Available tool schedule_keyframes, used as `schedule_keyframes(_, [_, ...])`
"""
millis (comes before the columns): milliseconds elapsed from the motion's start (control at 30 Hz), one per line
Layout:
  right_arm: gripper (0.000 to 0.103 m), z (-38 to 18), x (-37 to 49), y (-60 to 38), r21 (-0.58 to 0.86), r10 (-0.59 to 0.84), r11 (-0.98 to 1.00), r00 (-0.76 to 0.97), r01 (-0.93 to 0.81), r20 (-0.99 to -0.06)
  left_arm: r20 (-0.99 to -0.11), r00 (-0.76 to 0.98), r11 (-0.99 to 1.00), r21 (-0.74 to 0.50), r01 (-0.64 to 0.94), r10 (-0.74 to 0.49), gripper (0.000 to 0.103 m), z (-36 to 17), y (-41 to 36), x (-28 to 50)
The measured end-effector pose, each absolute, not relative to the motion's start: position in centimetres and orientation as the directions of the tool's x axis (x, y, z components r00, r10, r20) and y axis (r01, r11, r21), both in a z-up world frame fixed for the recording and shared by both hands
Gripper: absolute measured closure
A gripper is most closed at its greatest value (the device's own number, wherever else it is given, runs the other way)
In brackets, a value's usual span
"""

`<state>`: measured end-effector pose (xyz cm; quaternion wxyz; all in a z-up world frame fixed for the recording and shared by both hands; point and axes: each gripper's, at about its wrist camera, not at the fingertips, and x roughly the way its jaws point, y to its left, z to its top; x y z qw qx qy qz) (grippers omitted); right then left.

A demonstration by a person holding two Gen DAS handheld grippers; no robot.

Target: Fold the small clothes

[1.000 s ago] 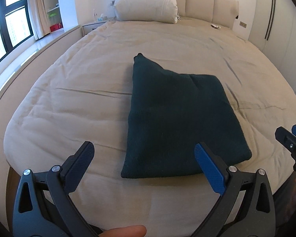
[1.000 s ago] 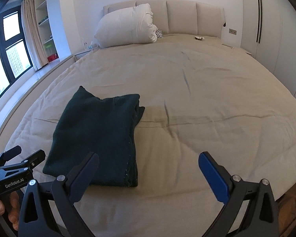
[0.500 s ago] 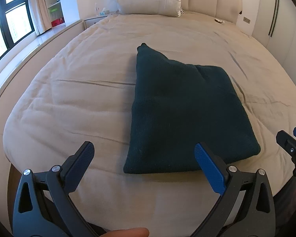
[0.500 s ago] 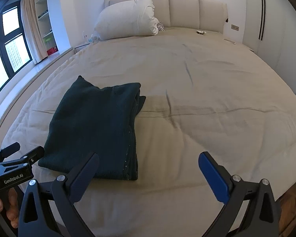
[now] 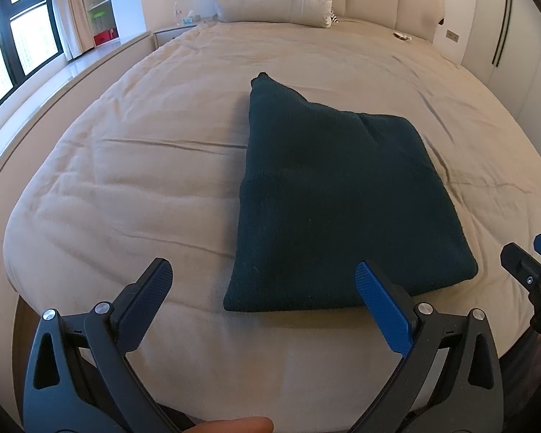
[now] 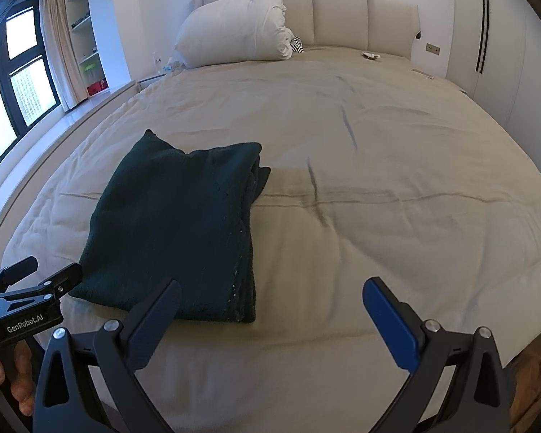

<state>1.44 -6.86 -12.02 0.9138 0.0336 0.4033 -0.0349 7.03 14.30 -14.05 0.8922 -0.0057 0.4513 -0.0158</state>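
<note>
A dark green knitted garment point(image 5: 339, 195) lies folded into a rectangle on the beige bed point(image 5: 144, 180). In the right wrist view the same garment point(image 6: 176, 227) sits at the left, its layered edges facing right. My left gripper point(image 5: 263, 274) hovers open just short of the garment's near edge, holding nothing. My right gripper point(image 6: 272, 294) is open too, over bare bedding to the right of the garment's near corner. Each gripper shows at the edge of the other's view: the right gripper point(image 5: 530, 259) and the left gripper point(image 6: 32, 270).
A large white pillow point(image 6: 234, 32) leans on the padded headboard point(image 6: 364, 18) at the far end. A window point(image 5: 21, 43) and shelves stand to the left, white wardrobe doors point(image 6: 494, 43) to the right. A hand point(image 6: 7, 371) holds the left gripper's handle.
Both cameras have shifted slightly relative to the folded garment; it now sits a little further back in the left view. Both grippers stay open and the garment has not moved.
</note>
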Motion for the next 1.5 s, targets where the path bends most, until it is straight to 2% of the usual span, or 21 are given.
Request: schedule_keyframes(1500, [0.000,-12.17,1.29,-6.75,0.037,-0.035,0.995,0.670,0.093,-0.742,-0.809,0.587,0.999,-0.032,0.018,-0.037,0.000,-14.53,14.33,6.75])
